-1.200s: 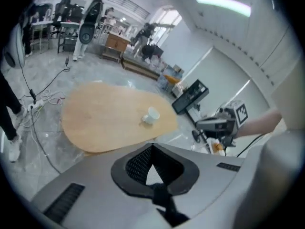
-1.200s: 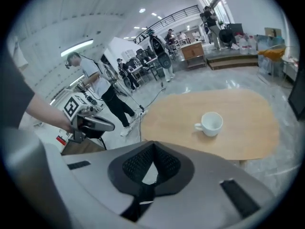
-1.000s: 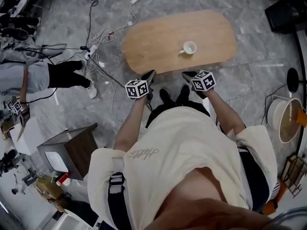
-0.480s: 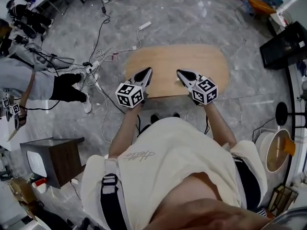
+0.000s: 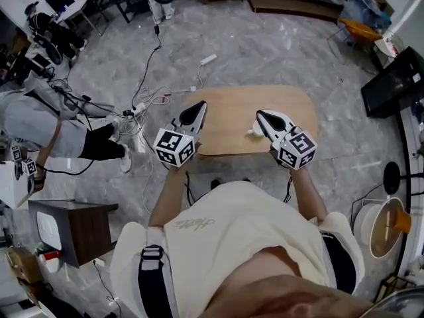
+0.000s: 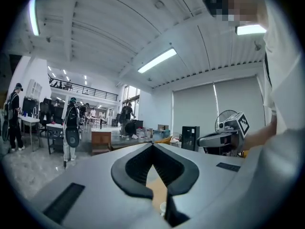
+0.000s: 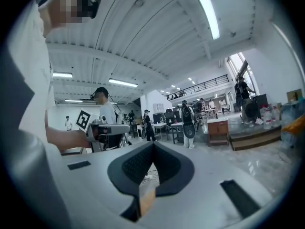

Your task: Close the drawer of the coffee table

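Head view: my left gripper (image 5: 198,106) hangs over the left edge of the oval wooden coffee table (image 5: 228,130), jaws pressed together on nothing. My right gripper (image 5: 260,114), likewise closed and empty, hovers over the table's right half, just beside a white cup (image 5: 252,133). The drawer doesn't show from above. The script on the shirt is unreadable.

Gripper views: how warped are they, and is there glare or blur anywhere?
Left gripper view: heavy fisheye with a dark round border, the ceiling lamp blown out, the left gripper close to the lens and slightly soft. Right gripper view: the same bending, with a glaring ceiling strip. Head view: even light, the coffee table sharp, a mild sheen on the floor.
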`<state>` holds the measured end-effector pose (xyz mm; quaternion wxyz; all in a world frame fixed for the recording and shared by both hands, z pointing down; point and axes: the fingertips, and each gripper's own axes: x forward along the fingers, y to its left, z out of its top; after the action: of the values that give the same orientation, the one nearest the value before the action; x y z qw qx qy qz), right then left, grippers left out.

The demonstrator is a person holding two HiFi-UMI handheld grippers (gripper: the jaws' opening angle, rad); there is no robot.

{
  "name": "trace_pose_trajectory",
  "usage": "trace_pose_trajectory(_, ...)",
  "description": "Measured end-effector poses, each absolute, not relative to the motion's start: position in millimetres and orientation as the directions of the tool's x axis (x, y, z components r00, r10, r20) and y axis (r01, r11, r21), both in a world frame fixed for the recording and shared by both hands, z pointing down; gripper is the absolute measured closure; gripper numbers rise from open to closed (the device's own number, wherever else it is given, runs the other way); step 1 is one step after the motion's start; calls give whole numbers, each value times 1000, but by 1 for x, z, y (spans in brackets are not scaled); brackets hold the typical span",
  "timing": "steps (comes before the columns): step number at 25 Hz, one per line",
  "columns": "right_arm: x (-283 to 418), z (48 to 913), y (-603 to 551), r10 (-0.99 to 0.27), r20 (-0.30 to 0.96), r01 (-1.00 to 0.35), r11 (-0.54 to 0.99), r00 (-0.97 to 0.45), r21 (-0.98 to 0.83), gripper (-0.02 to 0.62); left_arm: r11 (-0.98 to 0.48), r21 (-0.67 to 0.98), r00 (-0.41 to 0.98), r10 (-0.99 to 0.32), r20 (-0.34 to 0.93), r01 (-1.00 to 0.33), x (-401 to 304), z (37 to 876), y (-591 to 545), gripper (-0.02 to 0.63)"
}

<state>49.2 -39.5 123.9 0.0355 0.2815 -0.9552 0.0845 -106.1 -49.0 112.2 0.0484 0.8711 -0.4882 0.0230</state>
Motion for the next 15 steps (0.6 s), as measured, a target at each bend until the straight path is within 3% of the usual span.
trace_pose_trajectory(15,45,99,-46,-619,16,-616,778,-785,-120,601,-521,33,522,-847,103,-853,-124,120,-39,603)
